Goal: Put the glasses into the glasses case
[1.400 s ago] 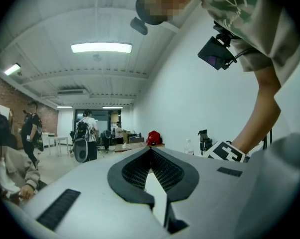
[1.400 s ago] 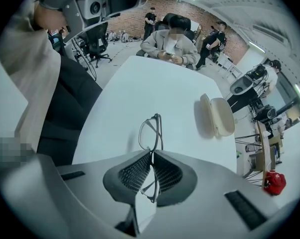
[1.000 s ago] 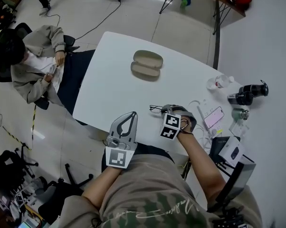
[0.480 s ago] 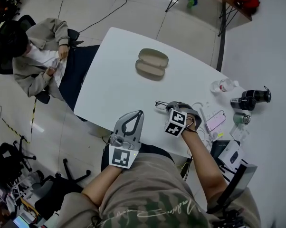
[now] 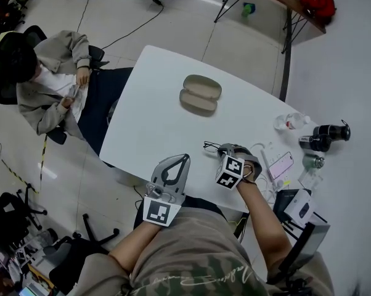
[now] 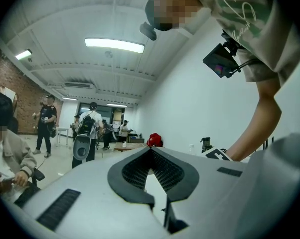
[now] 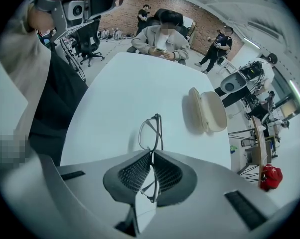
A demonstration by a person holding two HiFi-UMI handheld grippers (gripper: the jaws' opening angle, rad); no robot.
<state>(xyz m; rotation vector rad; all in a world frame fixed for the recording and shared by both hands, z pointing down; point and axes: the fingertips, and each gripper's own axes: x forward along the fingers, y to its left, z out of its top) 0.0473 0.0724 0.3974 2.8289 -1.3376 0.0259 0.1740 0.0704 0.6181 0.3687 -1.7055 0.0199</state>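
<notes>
The beige glasses case (image 5: 200,94) lies open on the white table (image 5: 148,116), toward its far side. My right gripper (image 5: 224,149) is near the table's front edge, shut on the dark thin-framed glasses (image 5: 211,145). In the right gripper view the glasses (image 7: 151,132) stick out forward from between the jaws of the right gripper (image 7: 151,152), lenses upright on edge, with the case (image 7: 208,109) ahead and to the right. My left gripper (image 5: 182,158) hovers at the front edge, jaws together with nothing held. The left gripper (image 6: 150,151) points up into the room.
A person in a grey jacket (image 5: 50,79) sits at the table's left side. At the right end lie a phone (image 5: 280,164), a plastic bottle (image 5: 290,122), a black camera lens (image 5: 324,134) and small boxes (image 5: 299,205). People (image 6: 90,128) stand farther off.
The head view has drifted a little. My right gripper, still shut on the glasses, sits slightly nearer the case. The left gripper keeps its place.
</notes>
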